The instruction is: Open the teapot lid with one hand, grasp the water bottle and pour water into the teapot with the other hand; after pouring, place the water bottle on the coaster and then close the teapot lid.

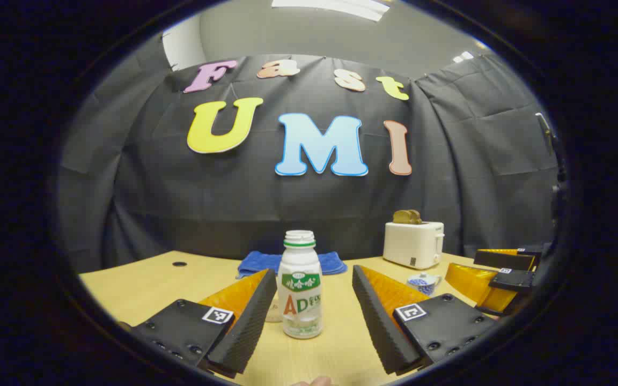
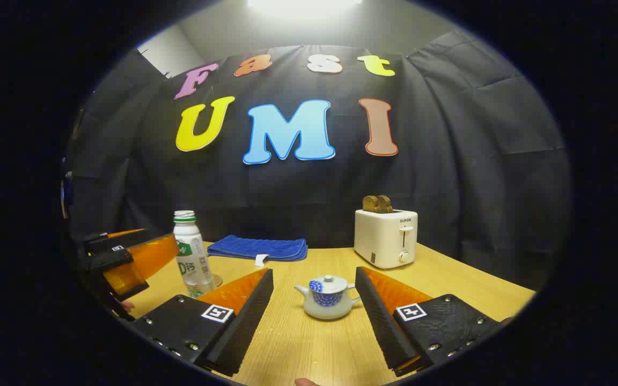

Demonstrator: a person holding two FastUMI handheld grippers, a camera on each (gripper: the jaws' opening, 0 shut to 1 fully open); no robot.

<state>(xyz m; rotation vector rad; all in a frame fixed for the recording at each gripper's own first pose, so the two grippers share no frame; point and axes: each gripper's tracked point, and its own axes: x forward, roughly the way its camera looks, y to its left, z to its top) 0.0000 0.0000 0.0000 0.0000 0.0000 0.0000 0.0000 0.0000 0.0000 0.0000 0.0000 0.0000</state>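
Left gripper (image 1: 314, 316): released, jaws spread wide with the bottle (image 1: 300, 287) standing between them; neither finger touches it. Judged to be lined up for a side grasp on the bottle's body, so this hand looks set to do the pouring.

Right gripper (image 2: 314, 316): also released, fingers apart on either side of the teapot (image 2: 328, 297) but short of it. It points straight at the pot, which suggests this hand is meant for the lid (image 2: 329, 283).

Bottle: upright on the table (image 1: 148, 279), cap off, mouth open. In the right gripper view it stands at the left, just beside the left gripper's fingers.

Coaster (image 1: 273, 312): a small pale disc seems to lie just behind the bottle, near its base; partly hidden, so I cannot be sure of it.

Teapot: upright near the table's middle, lid on, spout to the left in the right gripper view. Well apart from the bottle.

Others: a folded cloth (image 2: 258, 247) and a toaster (image 2: 387, 236) sit at the back, clear of the work.

Stage: nothing grasped, lid not yet lifted. The knob is small, so the right jaws will need careful centring.
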